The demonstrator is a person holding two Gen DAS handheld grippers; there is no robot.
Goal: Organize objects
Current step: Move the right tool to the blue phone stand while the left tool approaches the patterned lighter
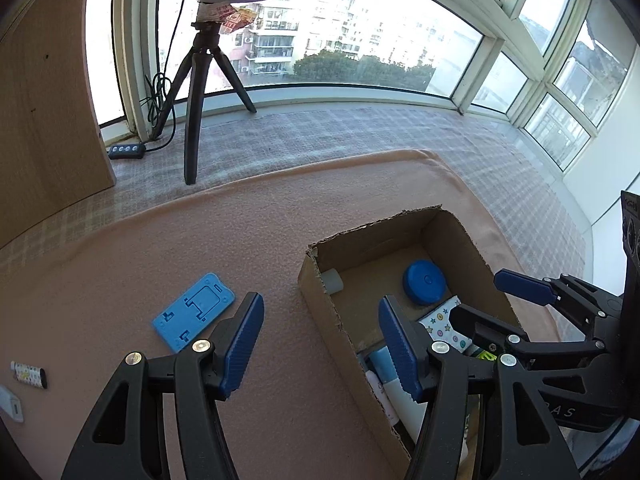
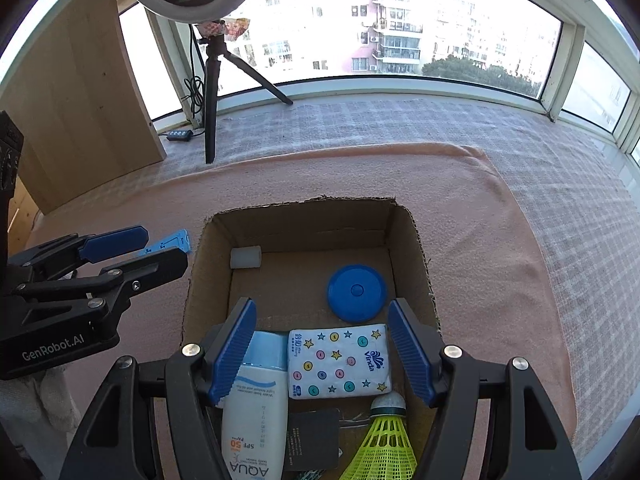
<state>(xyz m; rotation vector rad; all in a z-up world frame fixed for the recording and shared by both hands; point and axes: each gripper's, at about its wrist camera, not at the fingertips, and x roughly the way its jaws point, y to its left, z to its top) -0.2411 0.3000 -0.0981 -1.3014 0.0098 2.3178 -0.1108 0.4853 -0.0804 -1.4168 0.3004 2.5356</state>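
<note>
Both tongs stand apart and empty: the right tongs (image 2: pixel 322 350) over the cardboard box (image 2: pixel 414 240) at lower centre, above its tissue pack (image 2: pixel 339 362); the left tongs (image 1: pixel 320 348) straddle the box's torn left edge. The blue phone stand (image 1: pixel 194 311) lies on open pink blanket (image 1: pixel 180 240) at lower left.

Home bay window (image 2: pixel 400 40): blanket (image 2: pixel 500 240), apartment blocks (image 2: pixel 400 32) outside.

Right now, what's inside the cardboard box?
Inside the cardboard box: a blue round lid, Vinda tissue pack, sunscreen bottle, yellow shuttlecock, small white cylinder and a dark card. Anything underneath them is covered.
</note>
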